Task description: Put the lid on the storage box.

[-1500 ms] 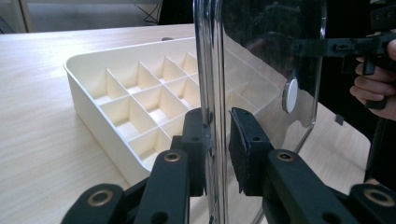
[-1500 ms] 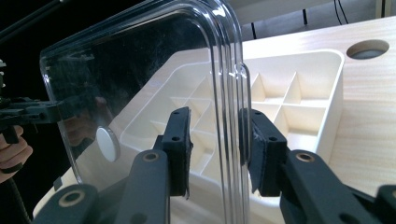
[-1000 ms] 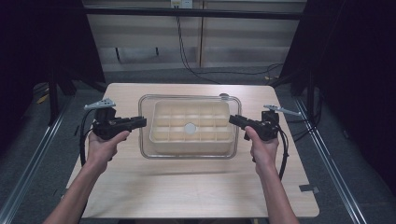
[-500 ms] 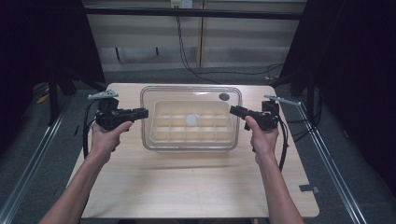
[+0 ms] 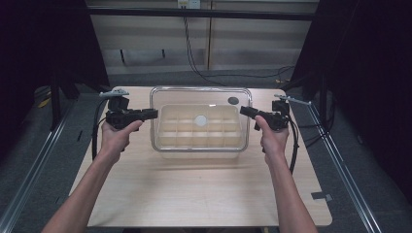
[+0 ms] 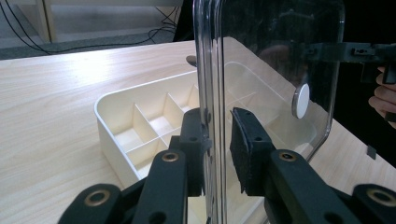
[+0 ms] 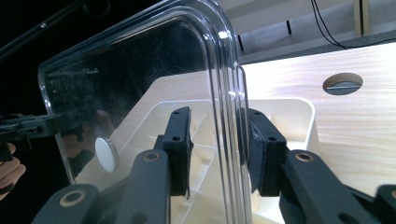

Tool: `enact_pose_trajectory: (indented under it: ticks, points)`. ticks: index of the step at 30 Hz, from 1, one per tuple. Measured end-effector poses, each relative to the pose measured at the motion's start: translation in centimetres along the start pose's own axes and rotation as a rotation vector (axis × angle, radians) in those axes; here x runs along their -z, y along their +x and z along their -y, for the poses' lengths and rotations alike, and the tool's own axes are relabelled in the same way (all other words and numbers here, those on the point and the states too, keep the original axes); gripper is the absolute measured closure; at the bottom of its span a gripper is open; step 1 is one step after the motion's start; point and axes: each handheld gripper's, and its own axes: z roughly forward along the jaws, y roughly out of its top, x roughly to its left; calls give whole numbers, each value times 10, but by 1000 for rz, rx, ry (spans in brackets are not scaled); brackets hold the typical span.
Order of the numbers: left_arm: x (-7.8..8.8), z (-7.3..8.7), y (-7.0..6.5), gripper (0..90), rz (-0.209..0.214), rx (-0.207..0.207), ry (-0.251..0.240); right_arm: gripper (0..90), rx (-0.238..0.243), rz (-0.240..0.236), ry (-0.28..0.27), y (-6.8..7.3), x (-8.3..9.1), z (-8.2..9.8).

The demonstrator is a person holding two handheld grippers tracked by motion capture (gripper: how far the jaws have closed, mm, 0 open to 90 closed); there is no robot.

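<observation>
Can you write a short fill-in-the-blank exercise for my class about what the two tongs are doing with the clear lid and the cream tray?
1. The left tongs and the right tongs each grip one end of the clear ____.
2. The lid is held above a cream tray split into ____.
3. At the lid's middle sits a round white ____.
4. The tray stands on a wooden ____.

Missing words: lid; compartments; knob; table
</observation>
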Motion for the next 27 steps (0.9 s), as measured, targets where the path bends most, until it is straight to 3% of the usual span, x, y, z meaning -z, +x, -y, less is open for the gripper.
enact_pose_trajectory:
  ticks: [7,12,27]
  points:
    - [-6,-3,3,750,-22,-3,10,646,-2,16,8,-4,-6,-5]
    - [-7,-3,8,747,-34,28,-4,649,-2,21,14,-3,-12,-5]
    - [-18,-1,20,726,-44,66,17,645,-8,46,50,-9,-25,-9]
